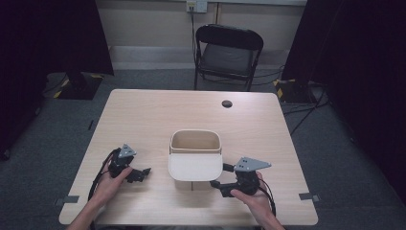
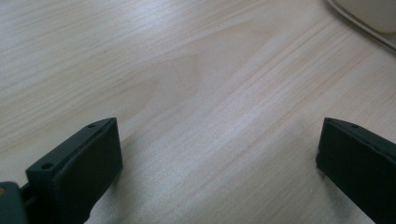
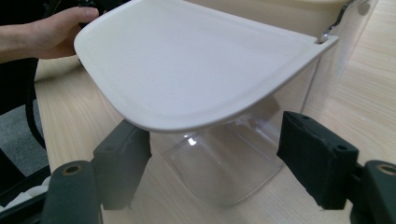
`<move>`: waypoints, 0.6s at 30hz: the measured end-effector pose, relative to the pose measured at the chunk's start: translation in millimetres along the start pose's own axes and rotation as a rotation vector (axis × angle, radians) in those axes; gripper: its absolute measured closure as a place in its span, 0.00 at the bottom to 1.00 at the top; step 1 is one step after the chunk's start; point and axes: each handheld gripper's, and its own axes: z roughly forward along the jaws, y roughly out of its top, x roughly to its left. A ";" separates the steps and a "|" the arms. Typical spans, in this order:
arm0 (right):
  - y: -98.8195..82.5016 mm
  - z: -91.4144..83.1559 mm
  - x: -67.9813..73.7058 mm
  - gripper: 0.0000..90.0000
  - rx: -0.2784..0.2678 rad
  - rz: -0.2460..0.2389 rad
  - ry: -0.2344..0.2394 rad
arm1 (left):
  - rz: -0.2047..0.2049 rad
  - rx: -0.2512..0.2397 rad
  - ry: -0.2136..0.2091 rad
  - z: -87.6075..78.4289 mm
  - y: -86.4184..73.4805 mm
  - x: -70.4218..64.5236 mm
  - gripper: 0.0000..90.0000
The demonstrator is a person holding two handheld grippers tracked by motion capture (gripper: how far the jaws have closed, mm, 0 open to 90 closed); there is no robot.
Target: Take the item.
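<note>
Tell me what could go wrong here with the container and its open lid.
The right gripper has open jaws beside the clear container, under its hinged lid; lifting could knock the lid. The container looks light and may slide on the table, since the left gripper hangs open over bare wood.

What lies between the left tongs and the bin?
Nothing: bare table separates the left tongs from the bin, as the high view shows.

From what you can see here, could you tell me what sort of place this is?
Probably a recording studio or lab: black curtains flank a light wooden table, a black folding chair waits behind, and cables trail over grey carpet.
</note>
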 end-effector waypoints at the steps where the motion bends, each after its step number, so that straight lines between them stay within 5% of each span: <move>1: 0.6 -0.2 0.2 0.26 -0.003 0.001 0.000 | 0.002 0.002 0.000 -0.1 0.0 0.1 0.00; 18: 6.2 -3.5 0.6 0.29 -0.024 -0.009 -0.002 | 0.000 0.000 0.000 -0.1 0.0 0.0 0.00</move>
